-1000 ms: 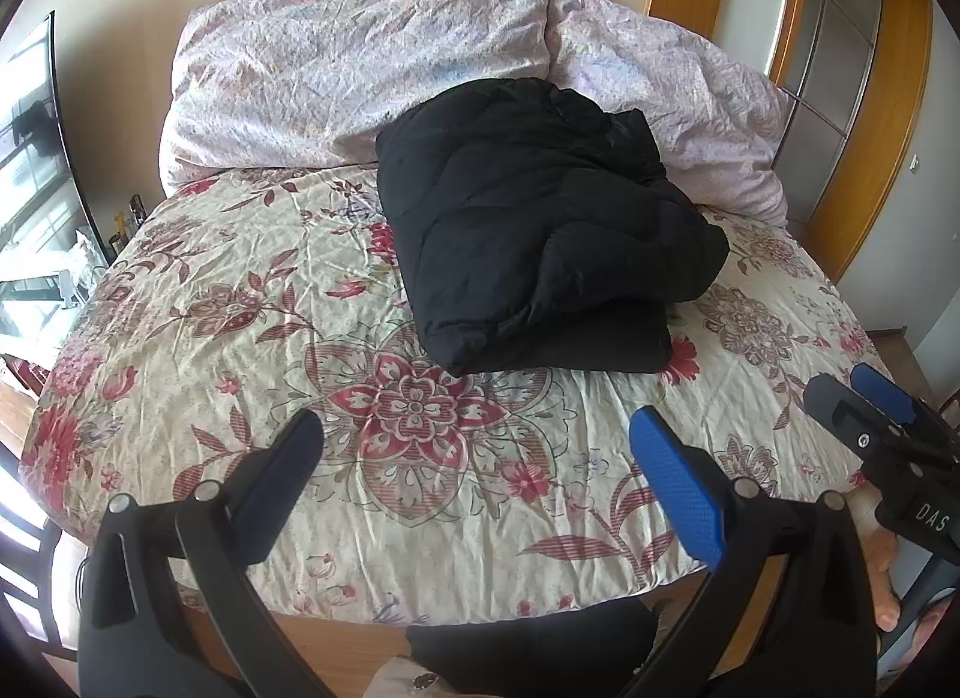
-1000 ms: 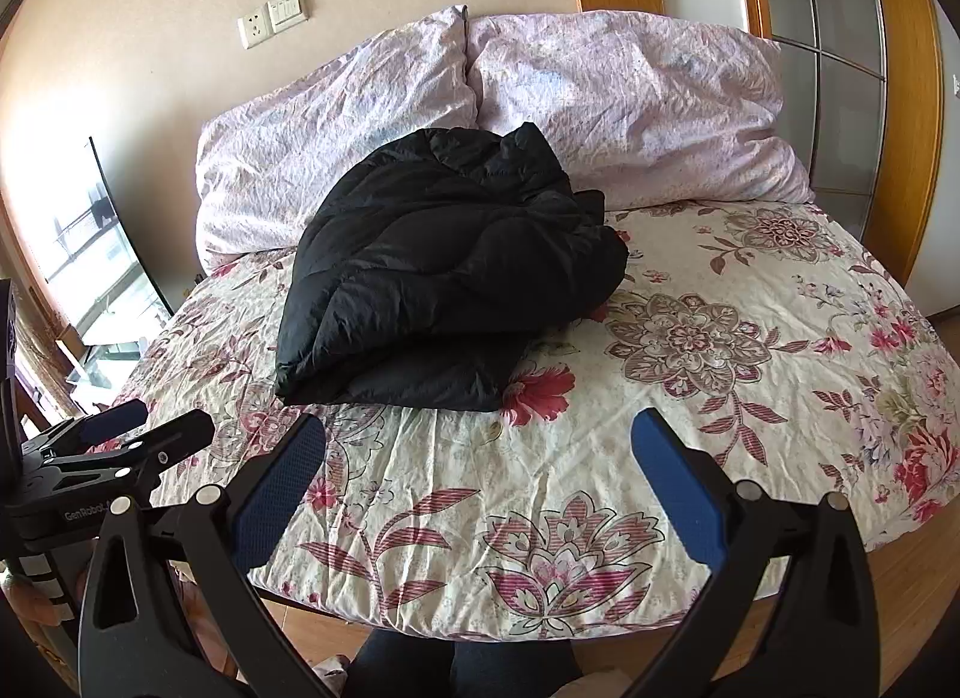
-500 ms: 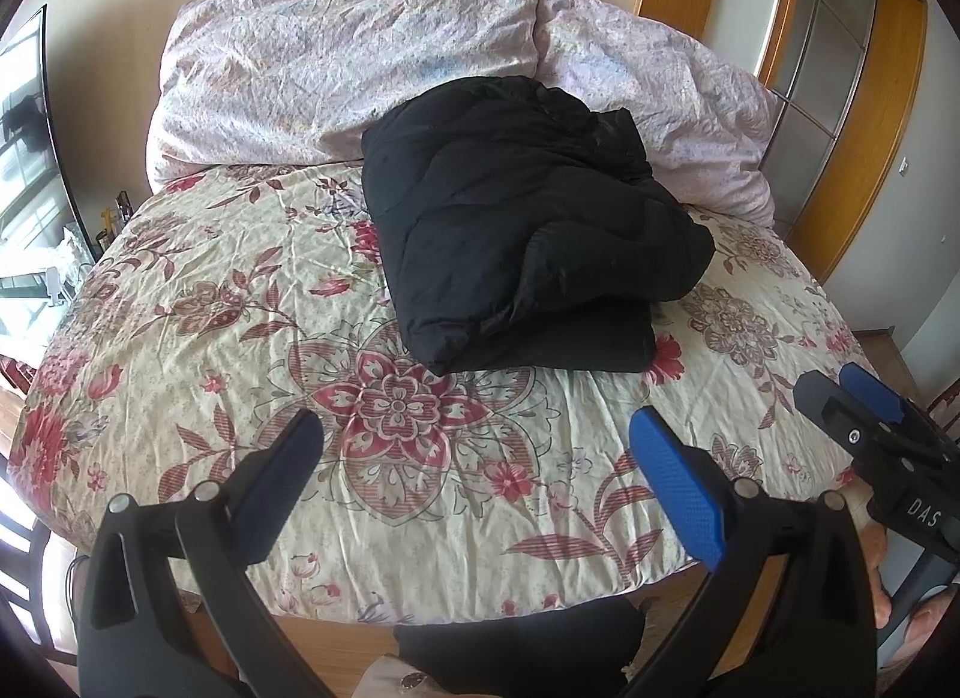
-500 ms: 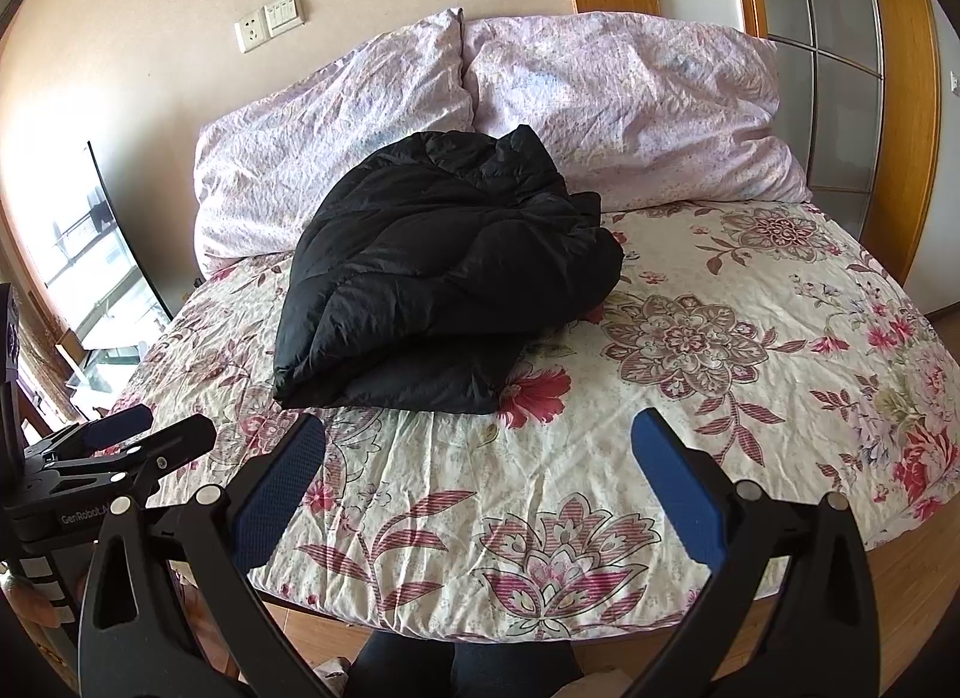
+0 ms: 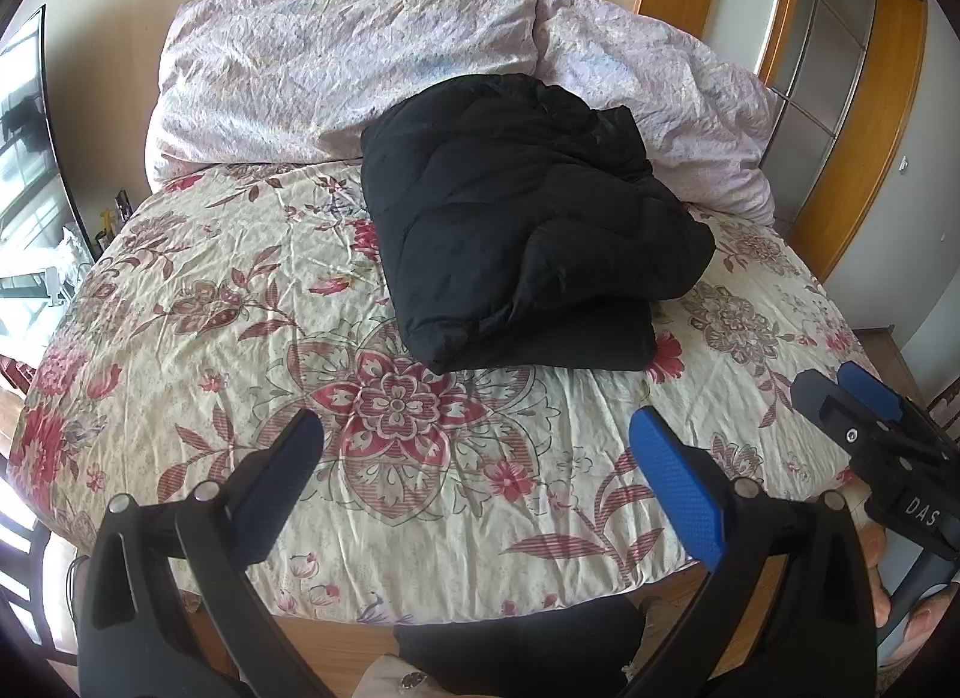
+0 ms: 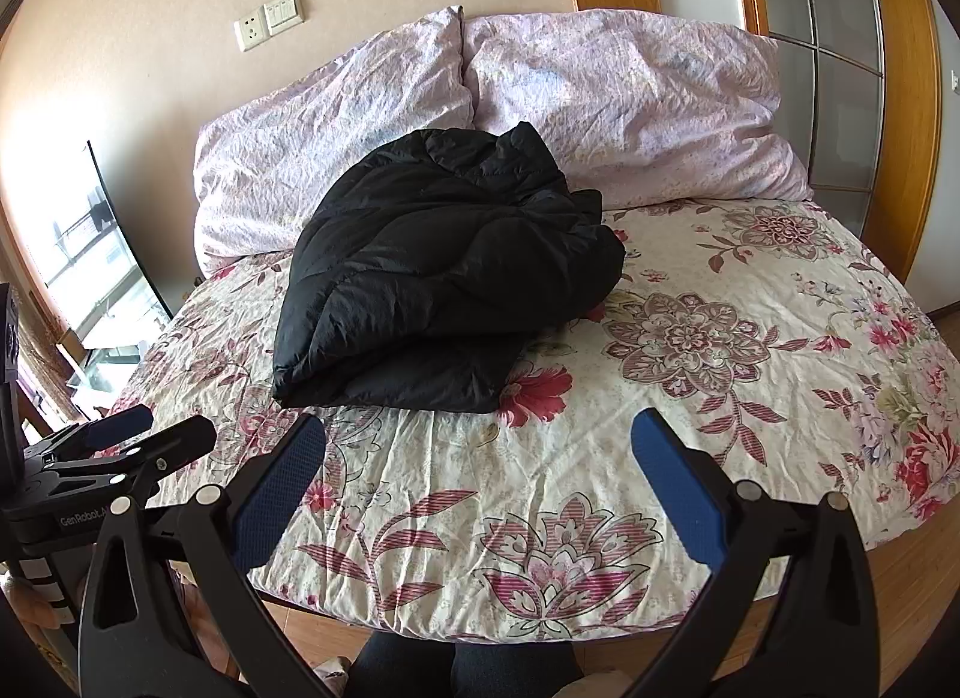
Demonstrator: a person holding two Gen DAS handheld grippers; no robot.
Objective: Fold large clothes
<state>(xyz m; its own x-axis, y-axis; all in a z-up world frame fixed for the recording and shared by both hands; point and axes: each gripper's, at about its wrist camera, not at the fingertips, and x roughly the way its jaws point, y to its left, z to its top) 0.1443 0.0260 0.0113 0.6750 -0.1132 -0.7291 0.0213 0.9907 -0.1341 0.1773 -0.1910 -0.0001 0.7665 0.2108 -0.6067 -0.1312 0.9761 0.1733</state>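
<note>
Black puffy jacket [image 5: 522,218] bundled on the bed [image 5: 240,338], well ahead of both grippers. Left gripper [image 5: 480,458] wide open, empty; right gripper [image 6: 480,452] same. From the left, sits ahead-right; from the right, ahead-left. Long axis running away toward the pillows [image 6: 630,98]. Neither clearly nearer.

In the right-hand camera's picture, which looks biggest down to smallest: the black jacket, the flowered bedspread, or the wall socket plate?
1. Flowered bedspread, filling most of the picture.
2. Black jacket, folded in a bundle on it.
3. Wall socket plate, though it is farthest away, so it looks smaller than it is.
</note>
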